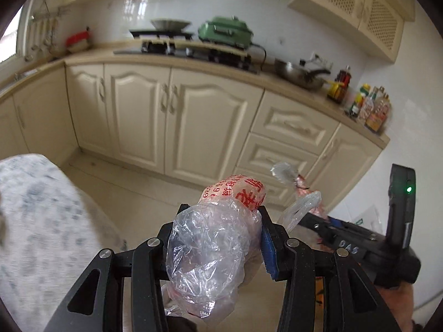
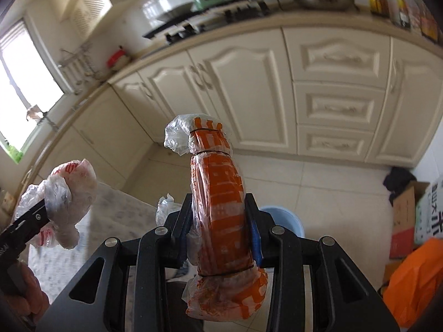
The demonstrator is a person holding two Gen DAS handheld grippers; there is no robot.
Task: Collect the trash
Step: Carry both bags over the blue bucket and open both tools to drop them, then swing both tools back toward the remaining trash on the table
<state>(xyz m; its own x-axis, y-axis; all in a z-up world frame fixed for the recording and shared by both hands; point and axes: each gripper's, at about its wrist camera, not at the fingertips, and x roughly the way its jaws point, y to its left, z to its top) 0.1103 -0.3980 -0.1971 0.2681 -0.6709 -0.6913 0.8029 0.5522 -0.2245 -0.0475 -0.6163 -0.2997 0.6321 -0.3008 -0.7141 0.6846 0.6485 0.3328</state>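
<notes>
Jaws on both tools are pinching plastic. Left gripper [image 1: 218, 238] is clamped on a crumpled clear bag wad [image 1: 207, 254] with red print at its far end; right gripper [image 2: 220, 229] is clamped across the middle of an orange-striped bag roll [image 2: 218, 210], which stands upright between the pads and is tied with thin dark bands near top and bottom.

Landmark: blue bin [image 2: 282, 221]. Only its rim shows, on the tile floor just behind and right of the right gripper; the orange roll sits in front of it, held above floor level. In the right wrist view the left gripper's wad [image 2: 69, 202] hangs well left of the bin, over a speckled white surface [image 2: 110, 221], with another scrap of clear plastic [image 2: 164, 210] lying on that surface, between wad and bin. Cardboard boxes [image 2: 407, 215] and an orange bag [image 2: 415, 276] sit right of the bin. Cabinets [image 2: 249, 88] run along behind it.

Step, as I read it: both pieces picked up, carry-to-bin phase, nothing dropped yet. Blue container is probably the trash target, can't confirm contents.

Next move calls for: bring right gripper over the bin mouth, spread jaws, let the roll fall; then swing the left across and do the same. Light film may cling to the pads, so open wide. Leftover scrap likely needs another pick.
</notes>
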